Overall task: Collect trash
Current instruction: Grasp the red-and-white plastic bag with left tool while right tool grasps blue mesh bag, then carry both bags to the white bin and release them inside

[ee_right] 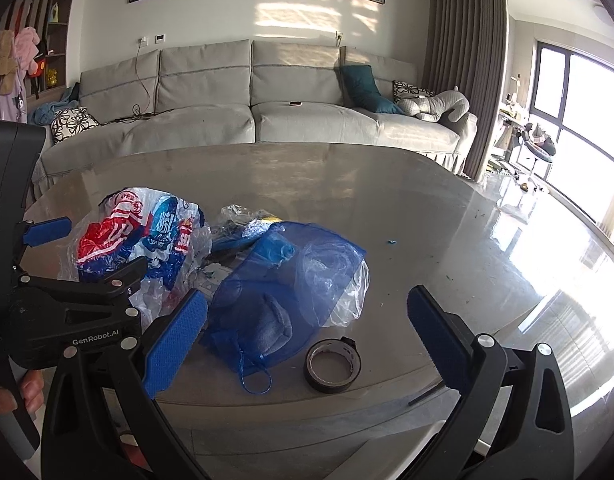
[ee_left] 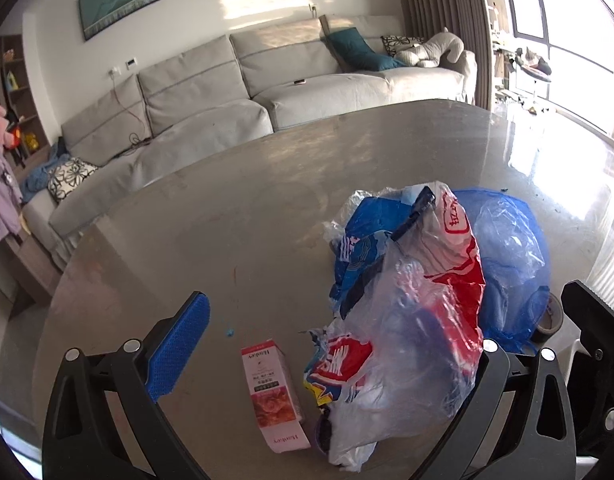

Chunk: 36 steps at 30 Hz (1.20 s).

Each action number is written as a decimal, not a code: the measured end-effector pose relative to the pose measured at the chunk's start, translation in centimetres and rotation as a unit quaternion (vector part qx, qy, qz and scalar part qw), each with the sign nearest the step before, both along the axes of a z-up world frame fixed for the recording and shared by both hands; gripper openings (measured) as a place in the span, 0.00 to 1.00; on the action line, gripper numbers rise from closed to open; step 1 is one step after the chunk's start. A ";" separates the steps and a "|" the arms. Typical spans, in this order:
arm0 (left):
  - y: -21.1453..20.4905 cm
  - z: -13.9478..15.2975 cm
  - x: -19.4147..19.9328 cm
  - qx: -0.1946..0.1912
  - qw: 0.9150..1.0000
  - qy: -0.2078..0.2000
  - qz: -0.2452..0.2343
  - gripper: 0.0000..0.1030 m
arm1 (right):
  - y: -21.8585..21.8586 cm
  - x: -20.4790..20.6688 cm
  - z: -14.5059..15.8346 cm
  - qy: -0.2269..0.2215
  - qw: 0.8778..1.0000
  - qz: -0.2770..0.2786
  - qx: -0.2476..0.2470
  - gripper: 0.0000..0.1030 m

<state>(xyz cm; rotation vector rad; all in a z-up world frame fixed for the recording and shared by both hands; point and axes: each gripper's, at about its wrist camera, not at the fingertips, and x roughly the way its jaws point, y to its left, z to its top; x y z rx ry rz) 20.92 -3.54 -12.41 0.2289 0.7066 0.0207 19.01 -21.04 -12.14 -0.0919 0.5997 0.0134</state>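
Note:
A heap of crumpled plastic bags with red and blue print (ee_left: pixel 407 300) lies on the grey table (ee_left: pixel 247 208); it also shows in the right wrist view (ee_right: pixel 143 240). A blue mesh bag (ee_right: pixel 283 292) with clear plastic lies right of it. A pink carton (ee_left: pixel 273 392) lies flat in front of the heap. A roll of black tape (ee_right: pixel 333 364) lies near the front edge. My left gripper (ee_left: pixel 327 360) is open, with the carton and the heap's near end between its fingers; its right finger is hidden behind the plastic. My right gripper (ee_right: pixel 303 340) is open, low over the mesh bag and tape.
A grey sofa (ee_right: pixel 267 120) with cushions stands behind the table. Small blue scraps (ee_right: pixel 391 242) lie on the tabletop. A shiny floor and bright windows (ee_right: pixel 579 100) are at the right. Shelves and hanging clothes (ee_right: pixel 11 80) are at the left.

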 end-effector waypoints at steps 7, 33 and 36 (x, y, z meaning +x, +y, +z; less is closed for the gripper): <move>0.0 -1.4 0.8 -0.013 0.999 0.030 -0.023 0.23 | -0.1 1.1 -1.3 -0.002 1.000 -0.002 0.010 0.97; 0.9 -0.5 -1.0 -0.045 0.998 -0.033 -0.028 0.17 | -2.5 4.0 -5.5 0.084 0.988 0.015 0.126 0.08; 1.0 -0.5 -0.9 -0.044 0.998 -0.035 -0.026 0.17 | -2.9 3.8 -5.3 0.080 0.987 0.017 0.139 0.01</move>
